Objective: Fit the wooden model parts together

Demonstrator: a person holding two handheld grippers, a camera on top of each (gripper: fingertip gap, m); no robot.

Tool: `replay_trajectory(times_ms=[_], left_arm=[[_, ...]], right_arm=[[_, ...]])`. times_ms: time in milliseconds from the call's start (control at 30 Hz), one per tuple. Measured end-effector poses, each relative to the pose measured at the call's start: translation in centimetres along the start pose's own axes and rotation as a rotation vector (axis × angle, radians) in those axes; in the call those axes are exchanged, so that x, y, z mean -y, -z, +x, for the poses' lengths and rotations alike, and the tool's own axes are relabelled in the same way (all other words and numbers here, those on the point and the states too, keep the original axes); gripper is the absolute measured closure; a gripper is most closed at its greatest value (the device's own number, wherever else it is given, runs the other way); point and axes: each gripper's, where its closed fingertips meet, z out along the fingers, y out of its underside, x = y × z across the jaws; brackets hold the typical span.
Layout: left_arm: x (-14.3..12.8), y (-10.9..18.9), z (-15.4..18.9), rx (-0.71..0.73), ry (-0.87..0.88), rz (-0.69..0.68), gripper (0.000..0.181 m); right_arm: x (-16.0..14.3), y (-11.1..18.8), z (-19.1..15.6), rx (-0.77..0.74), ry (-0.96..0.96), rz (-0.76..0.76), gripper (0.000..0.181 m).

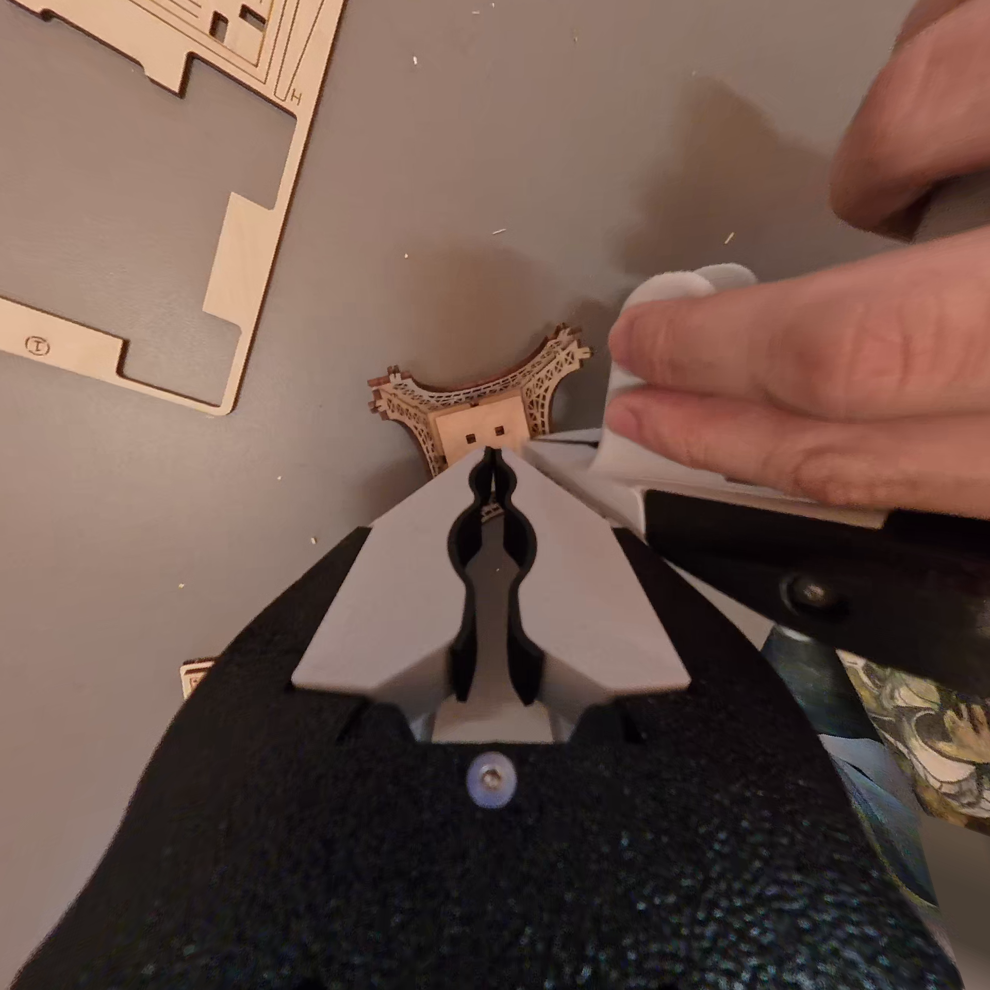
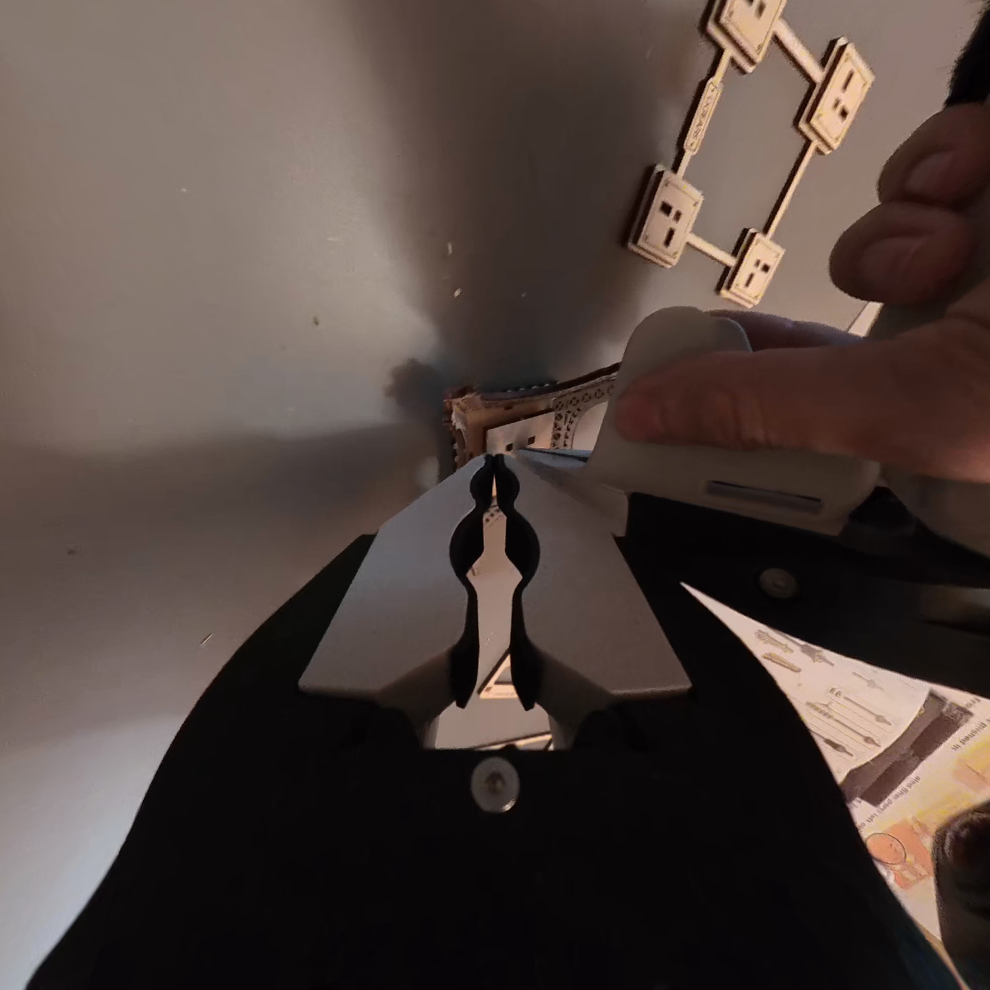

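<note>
Grippers pinched at a lattice tower piece on a grey table.
Left gripper [image 1: 493,452] and right gripper [image 2: 494,459] stood nearly closed on the tower piece [image 1: 477,412], hiding its near part; grey table [image 1: 482,160].

Pale laser-cut wooden tower section [image 1: 479,407] with lattice legs splayed toward ten and two o'clock, flat square plate with two small slots facing up, standing on grey table, square four-pad base frame [image 2: 750,155] lying flat at one o'clock, well apart
</note>
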Motion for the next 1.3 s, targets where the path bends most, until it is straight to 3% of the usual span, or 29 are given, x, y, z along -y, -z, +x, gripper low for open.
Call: replay_trajectory(times_ms=[467,900,967,1133,1300], left_arm=[[0.0,0.0,0.0,0.031,-0.013,-0.021,0.181],[0.1,0.0,0.1,0.008,-0.013,-0.012,0.181],[0.9,0.1,0.5,-0.018,-0.014,0.044,0.181],[0.7,-0.2,0.5,-0.023,-0.034,0.062,0.181],[1.1,-0.3,0.1,0.027,-0.041,0.060,0.181]], right_arm=[[-0.2,0.2,0.4,-0.061,-0.020,0.021,0.181],[0.1,0.1,0.2,-0.013,0.045,-0.003,0.181],[0.1,-0.2,-0.3,0.007,0.028,0.002,0.181],[1.1,0.3,0.1,-0.087,0.077,0.003,0.181],[-0.6,0.0,0.0,-0.064,0.028,-0.029,0.181]])
